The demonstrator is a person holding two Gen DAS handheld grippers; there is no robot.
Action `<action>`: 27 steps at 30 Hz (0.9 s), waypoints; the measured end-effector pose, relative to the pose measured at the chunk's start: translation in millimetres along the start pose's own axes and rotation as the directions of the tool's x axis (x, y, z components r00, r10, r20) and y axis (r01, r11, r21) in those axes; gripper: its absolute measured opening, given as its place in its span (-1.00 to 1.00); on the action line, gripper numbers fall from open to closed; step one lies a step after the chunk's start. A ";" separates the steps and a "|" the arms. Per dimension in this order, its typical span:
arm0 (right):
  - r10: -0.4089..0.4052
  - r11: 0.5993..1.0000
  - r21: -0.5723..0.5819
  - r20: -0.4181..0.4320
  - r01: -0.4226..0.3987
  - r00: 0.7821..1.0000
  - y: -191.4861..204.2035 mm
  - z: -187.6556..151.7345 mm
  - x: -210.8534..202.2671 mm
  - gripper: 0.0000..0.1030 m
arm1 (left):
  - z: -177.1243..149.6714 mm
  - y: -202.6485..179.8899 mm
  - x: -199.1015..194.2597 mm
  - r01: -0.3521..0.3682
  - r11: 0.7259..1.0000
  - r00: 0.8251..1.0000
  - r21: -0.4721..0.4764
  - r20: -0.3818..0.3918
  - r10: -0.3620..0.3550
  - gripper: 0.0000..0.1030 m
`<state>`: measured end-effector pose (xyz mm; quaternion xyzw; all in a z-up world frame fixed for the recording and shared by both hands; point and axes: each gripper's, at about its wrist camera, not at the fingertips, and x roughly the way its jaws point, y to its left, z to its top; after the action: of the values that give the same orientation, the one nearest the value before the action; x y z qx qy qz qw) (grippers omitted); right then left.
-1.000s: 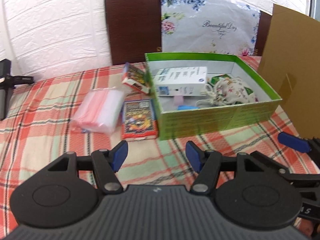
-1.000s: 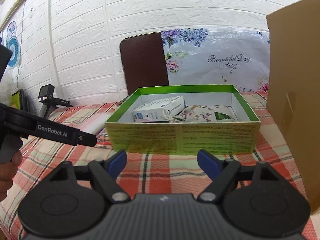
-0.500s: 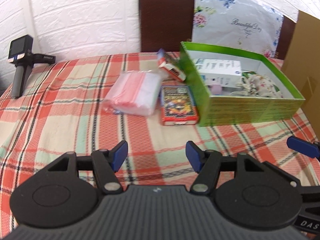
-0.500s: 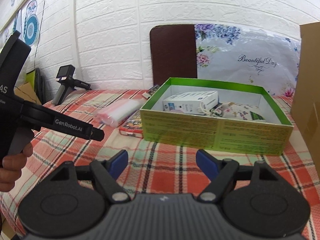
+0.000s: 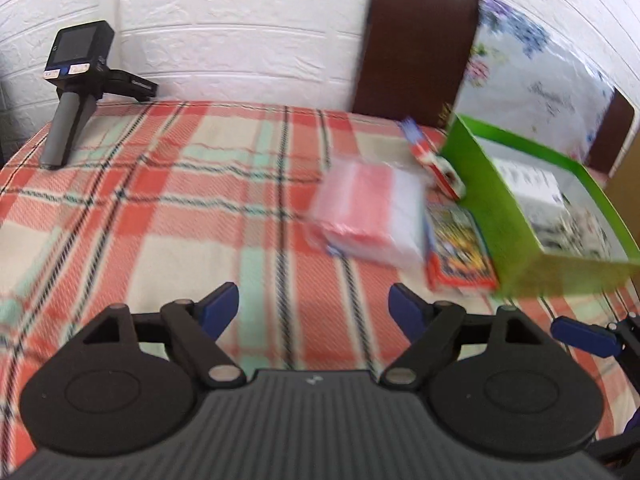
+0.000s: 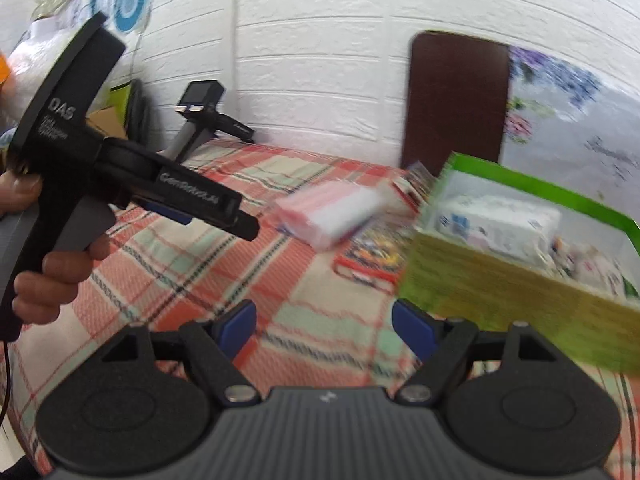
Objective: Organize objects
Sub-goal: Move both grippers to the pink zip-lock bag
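- A white brick-pattern wall [image 5: 240, 28] runs behind the table, evenly lit, with no hard shadows
- A red, cream and mint plaid tablecloth [image 5: 168, 216] covers the tabletop out to its left and far edges
- A dark brown chair back [image 5: 416, 48] stands against the far edge of the tabletop, partly draped with a pale floral cloth [image 5: 532, 80]; its lettering is blurred
- A brown cardboard panel [image 5: 630, 172] shows past the right edge of the tabletop
- On the left-hand wall hangs a round blue and white decoration [image 6: 130, 2]
- Near the far left corner stand blurred green and brown items [image 6: 116, 108], too unclear to identify
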<state>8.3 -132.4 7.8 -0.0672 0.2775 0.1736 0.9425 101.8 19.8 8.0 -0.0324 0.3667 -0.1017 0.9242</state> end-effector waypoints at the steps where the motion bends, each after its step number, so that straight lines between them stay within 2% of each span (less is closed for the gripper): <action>1: 0.008 1.000 -0.019 0.003 -0.008 1.000 4.1 6.5 8.3 0.51 | 6.8 6.2 4.5 0.009 1.000 1.000 -0.013 -0.004 -0.009 0.62; 5: 0.000 0.997 -0.084 0.011 0.001 1.000 14.6 32.9 50.6 0.53 | 34.8 23.4 25.8 0.074 0.997 0.997 -0.020 -0.003 -0.074 0.62; 8: -0.030 0.995 -0.098 -0.023 0.028 0.999 14.9 49.4 88.3 0.54 | 48.7 25.1 43.6 0.161 0.987 0.987 0.001 -0.009 -0.161 0.66; 9: -0.045 0.993 -0.107 -0.036 0.041 0.998 15.0 53.4 100.5 0.65 | 52.2 23.9 50.2 0.178 0.984 0.984 0.010 -0.013 -0.178 0.66; 13: -0.146 0.972 -0.199 -0.072 0.129 0.987 18.6 63.4 141.3 0.69 | 60.8 19.9 78.4 0.215 0.976 0.975 0.022 -0.051 -0.214 0.63; 17: -0.126 0.980 -0.168 -0.125 0.104 0.984 7.5 71.5 168.6 0.91 | 62.3 20.5 100.6 0.250 0.968 0.965 -0.012 -0.078 -0.250 0.61; 18: -0.116 0.985 -0.146 -0.135 0.096 0.984 4.5 75.5 172.5 0.88 | 62.9 21.9 101.9 0.268 0.963 0.960 -0.029 -0.071 -0.269 0.38; 19: -0.098 0.989 -0.125 -0.135 0.081 0.986 2.0 78.2 174.9 0.83 | 64.7 24.4 102.5 0.299 0.953 0.951 -0.049 -0.073 -0.302 -0.02; 20: -0.073 0.991 -0.117 -0.133 0.058 0.988 0.4 79.1 176.6 0.75 | 65.8 27.8 102.3 0.339 0.937 0.935 -0.081 -0.078 -0.345 -0.16; 22: -0.053 0.991 -0.128 -0.105 0.040 0.993 3.5 78.4 173.2 0.62 | 65.6 30.1 96.7 0.331 0.939 0.938 -0.090 -0.081 -0.338 -0.27; 23: -0.044 0.988 -0.154 -0.084 0.030 0.995 8.7 76.5 168.5 0.48 | 63.1 30.4 90.6 0.328 0.942 0.940 -0.077 -0.076 -0.333 -0.30; 24: -0.037 0.983 -0.181 -0.069 0.024 0.997 14.7 74.7 162.7 0.36 | 59.4 30.7 83.3 0.321 0.945 0.943 -0.066 -0.075 -0.326 -0.31; 26: -0.013 0.977 -0.215 -0.047 0.003 0.999 28.9 68.6 147.0 0.26 | 48.1 32.2 68.5 0.305 0.950 0.947 -0.064 -0.085 -0.310 -0.31; 27: 0.011 0.973 -0.229 -0.038 -0.019 0.999 35.2 65.3 138.3 0.05 | 40.9 34.4 60.6 0.310 0.948 0.945 -0.069 -0.088 -0.316 -0.34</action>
<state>136.8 -45.0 -14.2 -0.1766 0.2733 0.2102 0.9219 178.5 40.0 -7.6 -0.1102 0.4044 -0.2385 0.8760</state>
